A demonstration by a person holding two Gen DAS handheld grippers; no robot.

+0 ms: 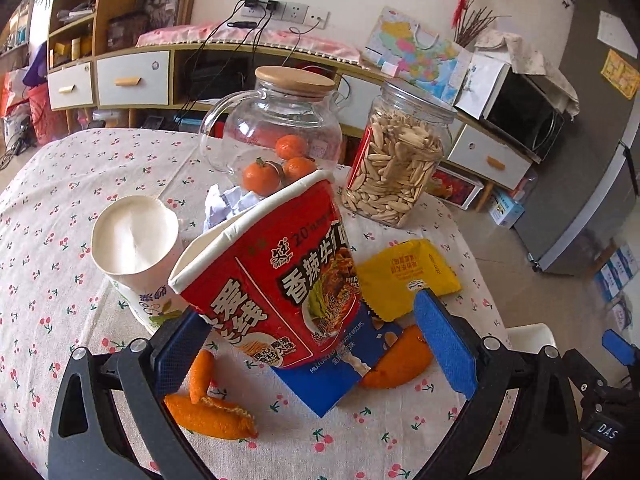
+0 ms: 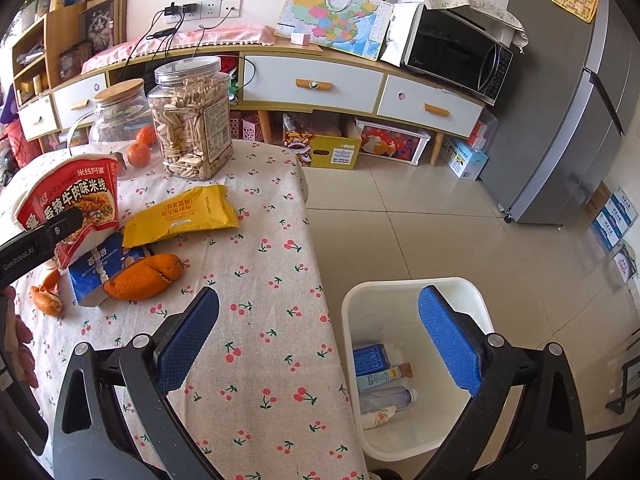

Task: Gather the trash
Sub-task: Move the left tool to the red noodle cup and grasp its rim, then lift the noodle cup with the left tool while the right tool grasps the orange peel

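A red instant noodle cup [image 1: 276, 276] leans tilted between the fingers of my left gripper [image 1: 316, 344]; the jaws stand wide, and only the left pad looks close to it. It also shows in the right wrist view [image 2: 76, 200]. Around it lie a paper cup [image 1: 136, 252], a yellow wrapper [image 1: 404, 276], a blue wrapper [image 1: 340, 372] and orange peels [image 1: 216, 416]. My right gripper [image 2: 320, 340] is open and empty, over the table edge and a white trash bin [image 2: 400, 292] on the floor, which holds several discarded items.
A glass jar of seeds [image 1: 396, 160], a glass pitcher [image 1: 280, 128] and mandarins [image 1: 262, 176] stand at the table's far side. A crumpled paper [image 1: 228, 204] lies behind the noodle cup. A sideboard, microwave [image 2: 456, 52] and fridge [image 2: 568, 100] stand beyond.
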